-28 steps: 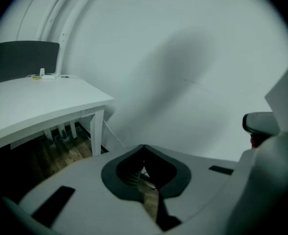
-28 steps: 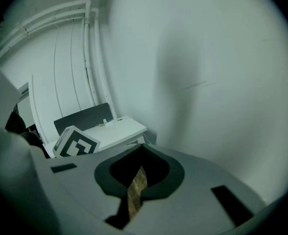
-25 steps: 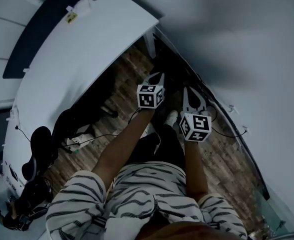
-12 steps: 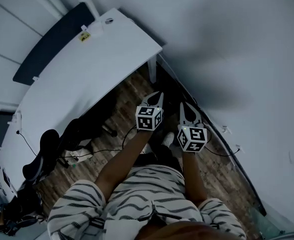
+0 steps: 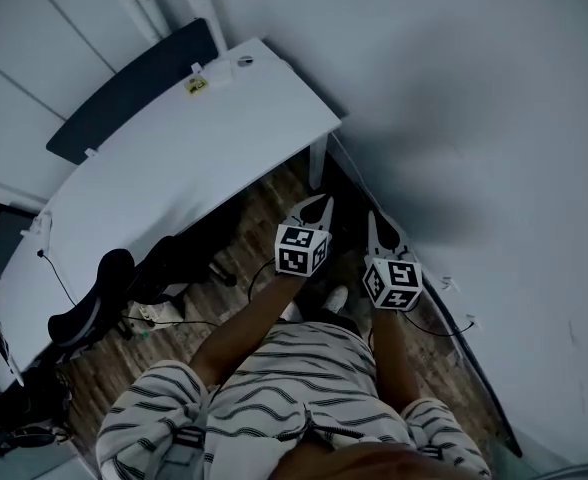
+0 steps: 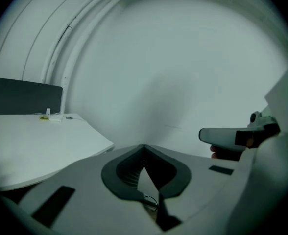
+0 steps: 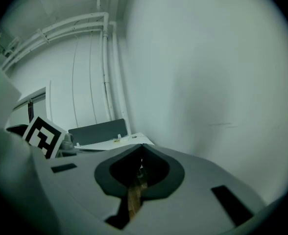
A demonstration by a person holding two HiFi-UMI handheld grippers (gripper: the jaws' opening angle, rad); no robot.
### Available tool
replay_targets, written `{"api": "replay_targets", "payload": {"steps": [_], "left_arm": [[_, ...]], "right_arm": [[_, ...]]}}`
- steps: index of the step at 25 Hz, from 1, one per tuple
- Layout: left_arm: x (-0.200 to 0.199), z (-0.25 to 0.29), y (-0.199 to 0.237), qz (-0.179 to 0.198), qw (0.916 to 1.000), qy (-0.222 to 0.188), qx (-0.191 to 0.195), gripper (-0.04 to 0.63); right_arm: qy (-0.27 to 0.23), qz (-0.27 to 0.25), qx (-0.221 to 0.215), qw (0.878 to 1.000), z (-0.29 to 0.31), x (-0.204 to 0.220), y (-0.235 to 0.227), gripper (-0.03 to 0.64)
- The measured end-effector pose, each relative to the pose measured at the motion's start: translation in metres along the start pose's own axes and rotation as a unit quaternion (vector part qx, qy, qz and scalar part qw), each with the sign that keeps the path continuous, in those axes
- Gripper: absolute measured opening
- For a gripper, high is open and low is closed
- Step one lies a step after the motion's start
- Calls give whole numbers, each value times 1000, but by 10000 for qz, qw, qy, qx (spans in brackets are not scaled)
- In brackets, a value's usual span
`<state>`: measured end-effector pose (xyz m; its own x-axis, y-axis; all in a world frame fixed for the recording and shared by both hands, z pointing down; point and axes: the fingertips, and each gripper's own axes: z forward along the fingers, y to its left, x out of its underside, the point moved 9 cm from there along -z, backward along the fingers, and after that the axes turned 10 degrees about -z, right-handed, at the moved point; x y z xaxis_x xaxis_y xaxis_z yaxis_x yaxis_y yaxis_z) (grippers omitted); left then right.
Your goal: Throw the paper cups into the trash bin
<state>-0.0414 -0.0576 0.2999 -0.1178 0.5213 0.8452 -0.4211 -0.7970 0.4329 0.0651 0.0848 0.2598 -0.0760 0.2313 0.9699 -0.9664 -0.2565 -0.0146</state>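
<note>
Pointing at the wall [image 5: 474, 88], left claw [image 5: 319, 200] and right claw [image 5: 374, 218] sit closed, empty; the desk [image 5: 174, 158] is cropped at left.

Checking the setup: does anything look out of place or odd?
Nothing is spilled or damaged. Oddly, no paper cup or trash bin shows in any view; the left gripper and right gripper are shut and empty, facing a bare wall. Loose cables trail over the wooden floor by the desk.

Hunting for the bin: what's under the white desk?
Dark bulky shapes, a cable and a white power strip on the wood floor; the desktop hides the rest.
</note>
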Motion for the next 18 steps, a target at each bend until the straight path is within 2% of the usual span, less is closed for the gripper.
{"api": "replay_targets", "payload": {"steps": [18], "left_arm": [[-45,-48,-11,410,9964,-689,263,23]], "right_arm": [[-445,-280,-227,9984,-4,-38,17,9]]}}
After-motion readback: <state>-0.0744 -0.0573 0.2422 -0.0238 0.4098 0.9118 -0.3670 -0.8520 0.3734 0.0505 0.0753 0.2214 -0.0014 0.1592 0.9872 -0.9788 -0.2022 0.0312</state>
